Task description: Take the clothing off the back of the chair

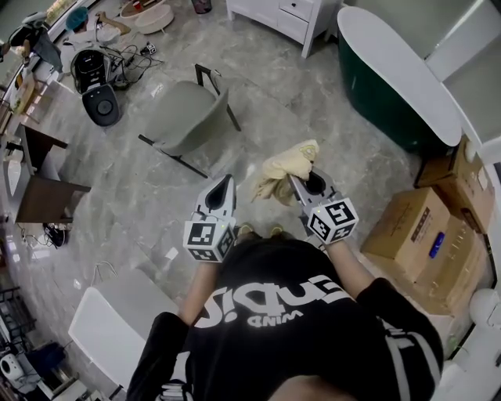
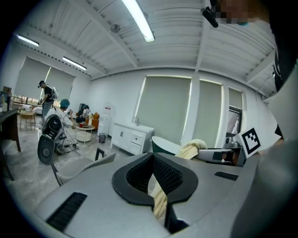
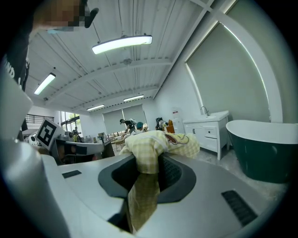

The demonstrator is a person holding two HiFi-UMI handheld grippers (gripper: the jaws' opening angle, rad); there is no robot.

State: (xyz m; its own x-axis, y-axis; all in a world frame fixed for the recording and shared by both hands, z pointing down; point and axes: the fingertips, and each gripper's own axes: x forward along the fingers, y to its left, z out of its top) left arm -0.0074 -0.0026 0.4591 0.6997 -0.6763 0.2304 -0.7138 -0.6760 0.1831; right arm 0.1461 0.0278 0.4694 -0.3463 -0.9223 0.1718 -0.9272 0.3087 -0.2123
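Observation:
A grey chair (image 1: 188,117) stands on the marble floor ahead of me with nothing on its back; it also shows low left in the left gripper view (image 2: 88,165). The pale yellow checked clothing (image 1: 286,168) hangs bunched in the air, with my right gripper (image 1: 301,184) shut on it. In the right gripper view the cloth (image 3: 158,144) is heaped over the jaws and trails down between them. My left gripper (image 1: 225,182) is level with it on the left, jaws together, apart from the bundle. A strip of yellow cloth (image 2: 159,200) shows in its thin slit.
A dark green tub with a white rim (image 1: 391,70) stands at the right, cardboard boxes (image 1: 423,235) below it. A white cabinet (image 1: 290,16) is at the back, black gear (image 1: 98,86) and a dark table (image 1: 39,188) at the left. People (image 2: 46,100) stand far off.

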